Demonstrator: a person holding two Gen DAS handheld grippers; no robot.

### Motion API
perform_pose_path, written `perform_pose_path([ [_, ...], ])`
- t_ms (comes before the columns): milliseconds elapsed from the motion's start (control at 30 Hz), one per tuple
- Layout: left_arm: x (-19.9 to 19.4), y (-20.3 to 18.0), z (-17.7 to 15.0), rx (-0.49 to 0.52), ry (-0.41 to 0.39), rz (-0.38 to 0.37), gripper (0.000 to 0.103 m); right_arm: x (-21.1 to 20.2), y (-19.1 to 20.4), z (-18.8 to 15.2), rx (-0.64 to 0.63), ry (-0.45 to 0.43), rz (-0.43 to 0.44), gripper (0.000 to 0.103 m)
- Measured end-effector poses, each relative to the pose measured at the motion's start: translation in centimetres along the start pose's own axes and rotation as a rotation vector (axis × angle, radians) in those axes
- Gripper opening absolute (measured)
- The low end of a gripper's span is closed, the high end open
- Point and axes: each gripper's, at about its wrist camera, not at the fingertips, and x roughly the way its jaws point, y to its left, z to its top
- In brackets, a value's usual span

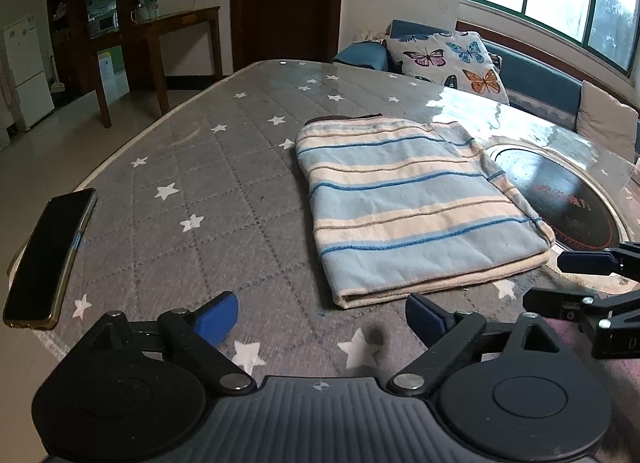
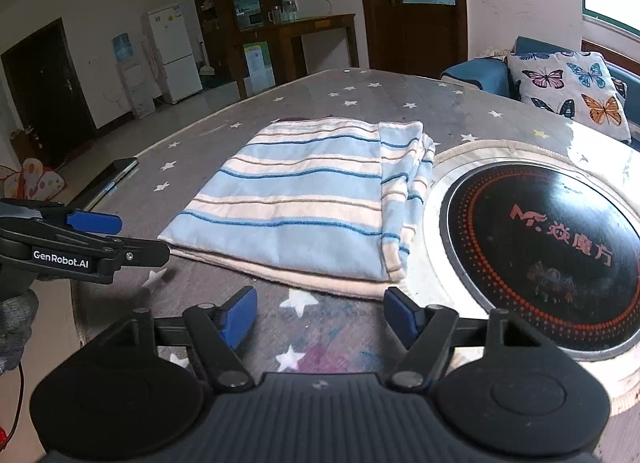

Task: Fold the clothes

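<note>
A folded garment point(image 1: 412, 207) with pale blue, cream and dark blue stripes lies flat on the grey star-patterned table cover point(image 1: 200, 183). In the right wrist view the folded garment point(image 2: 304, 199) rests beside the round black hotplate point(image 2: 544, 259). My left gripper point(image 1: 320, 317) is open, its blue pads apart just short of the garment's near edge, nothing between them. My right gripper point(image 2: 318, 315) is open too, close to the garment's near right corner and holding nothing. The right gripper point(image 1: 568, 275) also shows at the right edge of the left wrist view, and the left gripper point(image 2: 120, 237) at the left of the right wrist view.
A dark phone point(image 1: 48, 259) lies at the table's left edge. The hotplate point(image 1: 560, 203) is set into the table at the right. Behind stand a blue sofa with a butterfly cushion point(image 1: 452, 59), a wooden side table point(image 1: 176, 43) and a white fridge point(image 2: 174, 51).
</note>
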Motion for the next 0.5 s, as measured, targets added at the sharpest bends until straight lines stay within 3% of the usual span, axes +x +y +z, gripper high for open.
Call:
perform_pose_path([
  [167,-0.7,-0.3,-0.3,0.005,-0.026,0.01,0.103,-0.5,0.4,-0.4,0.014,-0.015,0.007,0.087],
  [233,-1.0,-0.3,-0.4,0.002,-0.035,0.003,0.103,-0.6,0.5,-0.5,0.023,-0.015,0.0,0.095],
  [500,-1.6,-0.9,-1.3,-0.012,-0.018,0.016,0.103,-1.6,1.3,-1.0,0.018,-0.052,-0.017,0.103],
])
